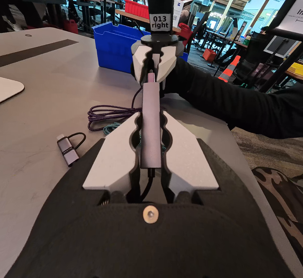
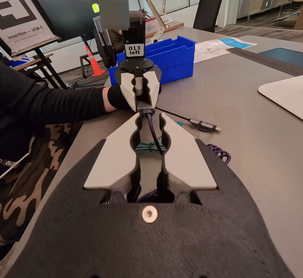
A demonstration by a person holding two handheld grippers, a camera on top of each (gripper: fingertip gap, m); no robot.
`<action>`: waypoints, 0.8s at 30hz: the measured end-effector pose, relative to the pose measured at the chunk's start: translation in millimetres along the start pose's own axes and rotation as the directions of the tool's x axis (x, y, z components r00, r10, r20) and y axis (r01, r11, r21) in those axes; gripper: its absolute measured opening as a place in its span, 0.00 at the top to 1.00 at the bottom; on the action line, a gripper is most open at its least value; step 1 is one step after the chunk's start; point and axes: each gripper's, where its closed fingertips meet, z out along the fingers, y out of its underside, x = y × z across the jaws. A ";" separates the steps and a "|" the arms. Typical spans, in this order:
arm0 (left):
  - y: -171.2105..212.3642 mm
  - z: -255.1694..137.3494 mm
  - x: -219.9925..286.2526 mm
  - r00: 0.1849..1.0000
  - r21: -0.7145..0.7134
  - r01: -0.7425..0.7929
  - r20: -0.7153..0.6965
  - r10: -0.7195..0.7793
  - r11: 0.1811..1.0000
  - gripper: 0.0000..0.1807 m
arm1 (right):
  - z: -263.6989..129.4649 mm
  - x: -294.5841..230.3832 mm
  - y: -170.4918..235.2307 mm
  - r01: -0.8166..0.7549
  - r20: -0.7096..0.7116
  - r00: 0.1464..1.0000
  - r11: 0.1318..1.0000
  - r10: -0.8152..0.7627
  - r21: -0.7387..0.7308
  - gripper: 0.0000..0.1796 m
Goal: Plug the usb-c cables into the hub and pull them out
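Note:
My left gripper [image 1: 150, 114] is shut on the grey bar-shaped hub [image 1: 150, 122] and holds it lengthwise above the table. It also shows in the right wrist view [image 2: 144, 105], facing me. A purple braided usb-c cable [image 2: 152, 130] has its plug [image 2: 146, 112] seated in the hub's far end [image 2: 145, 106]. My right gripper [image 2: 150, 115] is open. Its fingertips stand just short of the plug and the cable runs loose between the fingers. In the left wrist view the right gripper [image 1: 150, 80] faces the hub end and the plug [image 1: 150, 78]. A teal braided cable [image 2: 150, 148] lies coiled below.
The hub's own black lead ends in a grey adapter plug [image 1: 68, 150] lying on the grey table [image 1: 49, 89]. The purple cable's coil [image 1: 105, 115] lies mid-table. A blue bin [image 1: 114, 48] stands behind. A white pad [image 2: 285, 94] lies to one side. The table edge [image 1: 237, 147] is close. Tip to tip, the grippers are about 5 cm apart.

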 end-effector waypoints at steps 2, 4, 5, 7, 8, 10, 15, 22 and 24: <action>-0.5 -0.5 0.3 1.000 0.004 -0.001 -0.002 0.001 1.000 0.89 | 0.9 -2.7 -0.9 -0.003 0.015 1.000 1.000 0.003 0.004 0.90; 0.0 -0.3 0.6 1.000 0.000 -0.003 -0.002 0.003 1.000 0.89 | 2.8 -2.7 1.4 -0.001 0.011 1.000 1.000 0.001 -0.010 0.89; 0.9 0.5 1.2 1.000 -0.007 -0.007 -0.003 0.007 1.000 0.89 | 3.5 -3.1 0.7 0.000 0.014 1.000 1.000 0.000 -0.007 0.89; 2.2 1.4 1.4 1.000 -0.017 -0.010 -0.002 0.010 1.000 0.89 | 4.4 -4.0 0.1 0.009 0.018 1.000 1.000 -0.009 -0.005 0.92; 2.1 1.4 1.6 1.000 -0.017 -0.012 -0.002 0.012 1.000 0.89 | 4.0 -5.5 -1.9 0.002 0.030 1.000 1.000 -0.002 0.008 0.93; 4.5 2.5 1.4 1.000 -0.034 -0.018 0.004 0.018 0.999 0.89 | 3.7 -8.1 -1.3 -0.005 0.050 0.999 1.000 0.005 0.004 0.95; 5.1 2.7 1.8 1.000 -0.039 -0.020 0.003 0.020 0.999 0.89 | 4.1 -7.9 -1.5 -0.009 0.040 0.999 1.000 0.009 -0.004 0.92; 9.0 4.9 2.6 1.000 -0.069 -0.030 0.004 0.030 0.997 0.89 | 3.0 -7.9 -2.9 -0.003 0.030 1.000 1.000 0.003 -0.007 0.94; 9.7 5.0 3.0 0.999 -0.072 -0.031 0.003 0.031 0.997 0.89 | 2.7 -9.3 -0.2 -0.002 0.037 0.999 1.000 0.003 -0.023 0.95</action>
